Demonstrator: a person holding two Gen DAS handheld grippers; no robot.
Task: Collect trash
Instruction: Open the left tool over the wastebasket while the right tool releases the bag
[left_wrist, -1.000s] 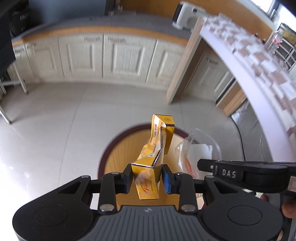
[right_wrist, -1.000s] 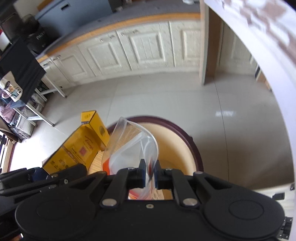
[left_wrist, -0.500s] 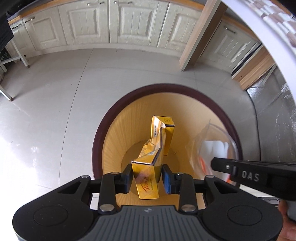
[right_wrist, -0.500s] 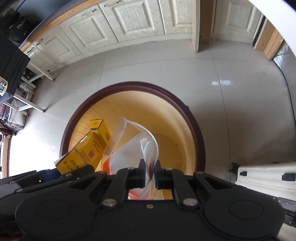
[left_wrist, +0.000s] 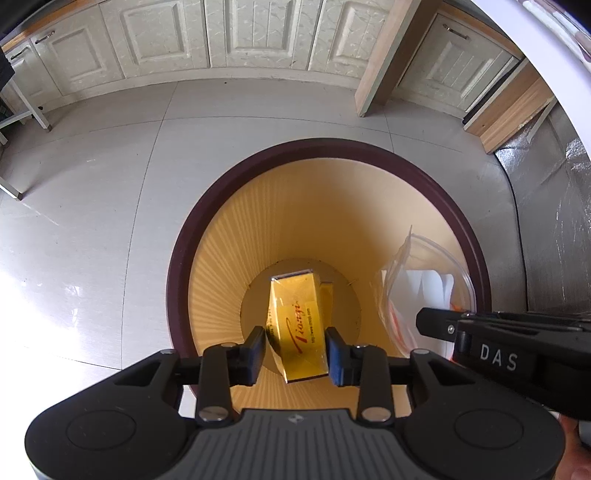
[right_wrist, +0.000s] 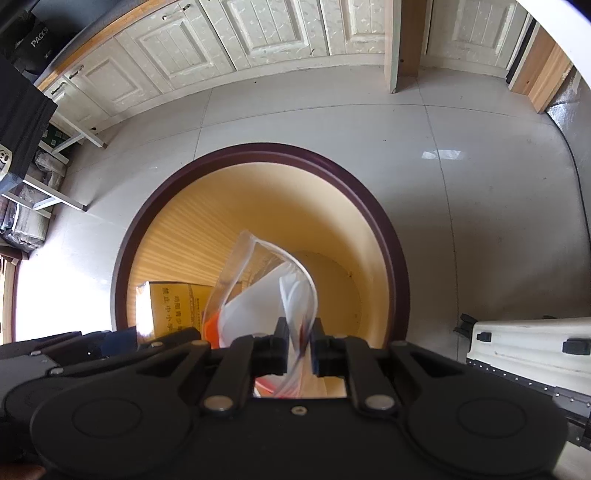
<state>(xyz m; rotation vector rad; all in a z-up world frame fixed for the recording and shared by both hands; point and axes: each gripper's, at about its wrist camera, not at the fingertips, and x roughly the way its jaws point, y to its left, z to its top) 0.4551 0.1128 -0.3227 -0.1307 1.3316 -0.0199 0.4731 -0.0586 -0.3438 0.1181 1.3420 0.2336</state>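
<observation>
The bin (left_wrist: 328, 155) stands on the floor (left_wrist: 92, 192) before the cabinets (left_wrist: 258, 33). Both grippers hang over its mouth, the left gripper (left_wrist: 295, 349) beside the right gripper (right_wrist: 299, 345). The box (left_wrist: 299, 325) lies inside the bin, left of the bag (right_wrist: 266, 306).

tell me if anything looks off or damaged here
Nothing stands out. The yellow carton is inside the bin between the left tool's jaws, which have just been opening. The right tool pinches a clear plastic bag over the bin.
</observation>
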